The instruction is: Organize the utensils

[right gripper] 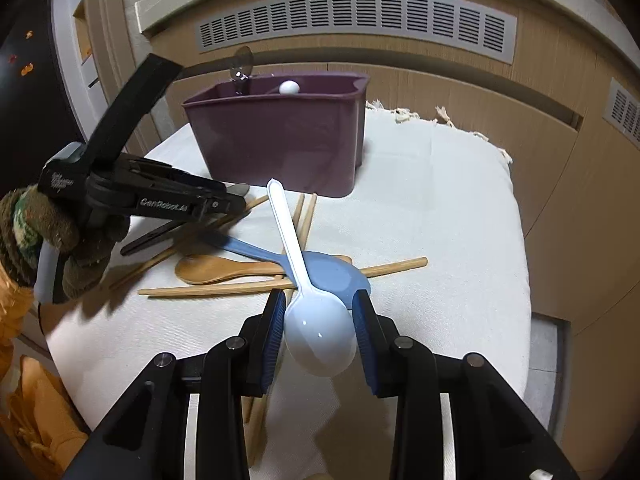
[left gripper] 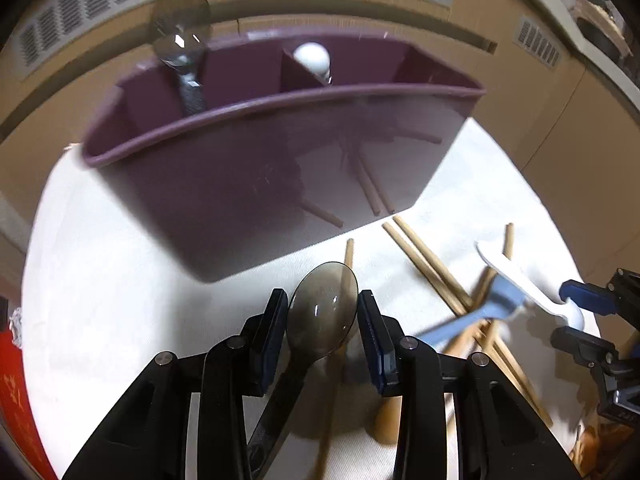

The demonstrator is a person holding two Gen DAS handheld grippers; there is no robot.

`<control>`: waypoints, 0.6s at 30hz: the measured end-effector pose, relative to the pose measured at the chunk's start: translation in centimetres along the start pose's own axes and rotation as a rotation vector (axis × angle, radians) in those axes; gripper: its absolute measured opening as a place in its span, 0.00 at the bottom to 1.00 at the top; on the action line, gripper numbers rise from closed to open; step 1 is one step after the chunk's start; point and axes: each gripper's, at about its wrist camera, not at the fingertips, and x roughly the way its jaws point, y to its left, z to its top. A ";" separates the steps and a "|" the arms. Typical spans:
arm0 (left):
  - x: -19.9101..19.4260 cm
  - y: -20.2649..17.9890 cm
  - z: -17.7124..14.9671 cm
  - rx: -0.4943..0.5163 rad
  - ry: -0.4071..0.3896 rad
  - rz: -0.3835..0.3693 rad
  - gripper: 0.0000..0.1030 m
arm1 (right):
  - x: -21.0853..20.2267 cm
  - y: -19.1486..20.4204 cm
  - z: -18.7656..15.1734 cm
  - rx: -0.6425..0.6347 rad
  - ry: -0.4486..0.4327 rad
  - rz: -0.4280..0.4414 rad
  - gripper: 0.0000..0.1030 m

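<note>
1. The left gripper (left gripper: 322,312) has its fingers clamped on the bowl of a smoky clear spoon (left gripper: 323,305), low in the centre of the left wrist view; the handle runs back under the jaws.
2. The right gripper (right gripper: 320,312) has its fingers pressed against the bowl of a white spoon (right gripper: 318,336), low centre in the right wrist view, its handle pointing up the frame toward the purple bin (right gripper: 280,136).
3. The bin fills the upper half of the left view – divided into compartments, with a metal spoon (left gripper: 182,56) standing at upper left and a white spoon head (left gripper: 313,58) past the divider.
4. To do this step well, I judge each spoon should be lifted clear of the pile before swinging toward the bin (the white one lies across a blue spoon (right gripper: 332,274) and the chopsticks (right gripper: 280,280)), then tipped handle-down into a spoon compartment.
5. A wooden spoon (right gripper: 224,270) also waits in the pile.
6. Everything sits on a white cloth (right gripper: 432,216) – soft, fringed at the far edge. Behind it stand tan panels with grey vent grilles (right gripper: 356,20) along the top.
</note>
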 end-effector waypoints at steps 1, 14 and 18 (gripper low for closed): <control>-0.9 -0.1 -0.5 -0.006 -0.027 0.003 0.36 | -0.2 0.1 -0.1 -0.001 -0.003 -0.002 0.31; -14.5 -1.3 -5.1 -0.131 -0.380 -0.036 0.35 | -5.8 2.6 0.9 -0.028 -0.124 -0.017 0.31; -20.0 -1.7 -3.2 -0.125 -0.522 -0.080 0.26 | -9.7 3.3 3.3 -0.040 -0.273 -0.013 0.31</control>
